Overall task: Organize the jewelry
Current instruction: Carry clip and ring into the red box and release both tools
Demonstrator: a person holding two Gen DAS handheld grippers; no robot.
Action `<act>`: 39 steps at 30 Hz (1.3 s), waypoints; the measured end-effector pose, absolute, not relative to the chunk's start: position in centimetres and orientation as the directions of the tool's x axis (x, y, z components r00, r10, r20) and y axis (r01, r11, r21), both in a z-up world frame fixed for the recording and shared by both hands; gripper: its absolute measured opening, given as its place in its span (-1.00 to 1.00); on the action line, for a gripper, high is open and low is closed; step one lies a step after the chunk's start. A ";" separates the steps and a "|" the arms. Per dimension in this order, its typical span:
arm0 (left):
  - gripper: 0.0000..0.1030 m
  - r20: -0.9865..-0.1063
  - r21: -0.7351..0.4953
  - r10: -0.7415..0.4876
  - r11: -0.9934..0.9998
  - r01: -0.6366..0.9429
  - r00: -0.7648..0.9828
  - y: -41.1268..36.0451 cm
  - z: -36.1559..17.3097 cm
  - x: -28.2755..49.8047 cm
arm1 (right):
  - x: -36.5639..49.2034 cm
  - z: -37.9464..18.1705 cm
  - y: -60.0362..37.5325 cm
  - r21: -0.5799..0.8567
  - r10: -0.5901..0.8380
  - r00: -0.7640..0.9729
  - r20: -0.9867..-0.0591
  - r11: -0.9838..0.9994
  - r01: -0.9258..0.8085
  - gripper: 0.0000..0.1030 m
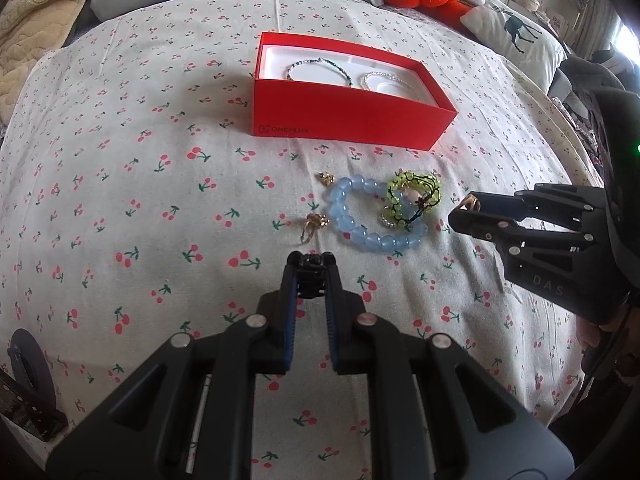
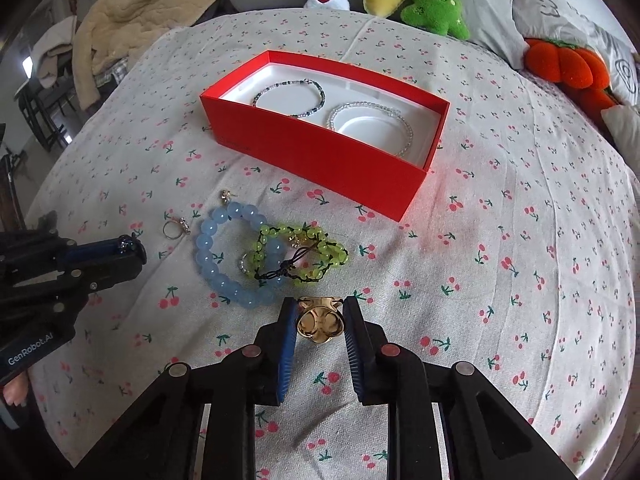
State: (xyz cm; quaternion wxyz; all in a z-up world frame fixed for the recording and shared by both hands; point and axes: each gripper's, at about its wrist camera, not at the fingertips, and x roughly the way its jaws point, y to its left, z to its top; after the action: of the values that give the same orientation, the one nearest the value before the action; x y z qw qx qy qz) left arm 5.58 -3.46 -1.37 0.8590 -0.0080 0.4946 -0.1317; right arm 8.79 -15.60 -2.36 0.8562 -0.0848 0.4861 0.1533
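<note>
A red box (image 1: pixel 344 116) (image 2: pixel 320 152) stands on the cherry-print bedspread, holding a dark beaded bracelet (image 2: pixel 290 96) and a clear beaded bracelet (image 2: pixel 372 124). In front of it lie a blue bead bracelet (image 1: pixel 368 216) (image 2: pixel 228 256), a green corded bracelet (image 1: pixel 416 196) (image 2: pixel 300 256), a small ring (image 1: pixel 314 224) (image 2: pixel 175 229) and an earring (image 1: pixel 326 177) (image 2: pixel 225 196). My left gripper (image 1: pixel 312 270) (image 2: pixel 128 246) is shut on a small dark piece of jewelry (image 1: pixel 312 276). My right gripper (image 2: pixel 320 320) (image 1: pixel 466 208) is shut on a gold ring (image 2: pixel 320 322).
Plush toys (image 2: pixel 434 4) and an orange pumpkin cushion (image 2: pixel 568 66) line the far edge of the bed. A beige blanket (image 2: pixel 148 4) is heaped at the far left. A deer-print pillow (image 1: pixel 516 36) lies at the right.
</note>
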 end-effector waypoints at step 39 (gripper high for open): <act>-0.71 -0.718 -0.208 -0.288 0.957 0.200 0.634 -3.7 3.0 14.3 | 15.8 4.3 -16.8 0.144 0.279 0.603 -0.748 0.954 -0.263 -0.55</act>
State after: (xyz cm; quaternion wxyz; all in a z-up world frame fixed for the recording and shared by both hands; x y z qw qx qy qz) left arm 14.26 -3.68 2.96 0.9022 -0.0545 0.4060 -0.1353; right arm 15.76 -16.80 4.29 0.8951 0.0094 0.4192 0.1513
